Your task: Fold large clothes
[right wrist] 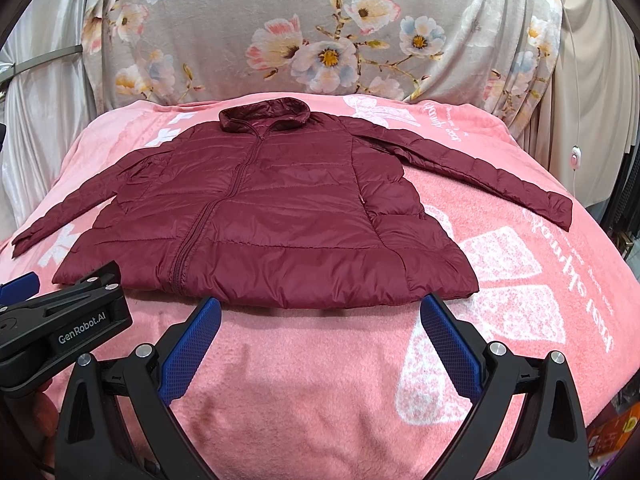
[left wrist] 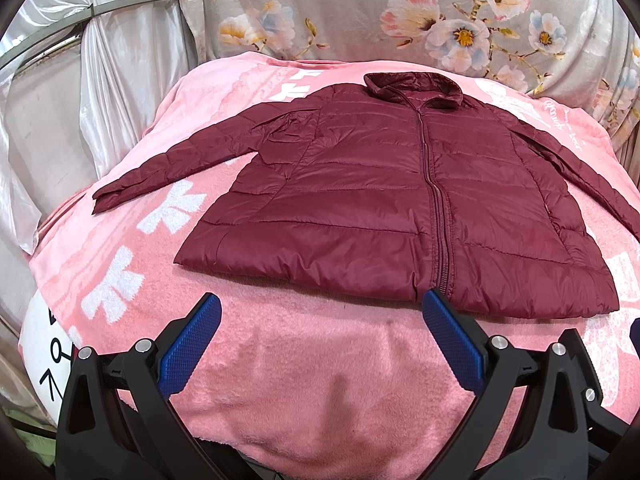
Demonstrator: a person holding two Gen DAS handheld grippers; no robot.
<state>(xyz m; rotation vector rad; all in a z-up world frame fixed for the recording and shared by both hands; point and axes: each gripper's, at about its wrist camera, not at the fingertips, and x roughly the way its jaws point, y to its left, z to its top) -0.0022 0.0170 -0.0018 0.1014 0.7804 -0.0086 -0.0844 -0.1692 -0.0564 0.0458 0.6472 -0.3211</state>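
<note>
Both grippers gape empty before the jacket (left wrist: 400, 208); only the right view shows the left gripper (right wrist: 16, 284).

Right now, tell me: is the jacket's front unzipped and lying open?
No. The maroon jacket lies flat on the pink blanket with its zipper closed from hem to collar.

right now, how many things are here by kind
jackets: 1, maroon jacket
blankets: 2, pink blanket, floral blanket
grippers: 2, left gripper, right gripper, both open
total: 5
</note>
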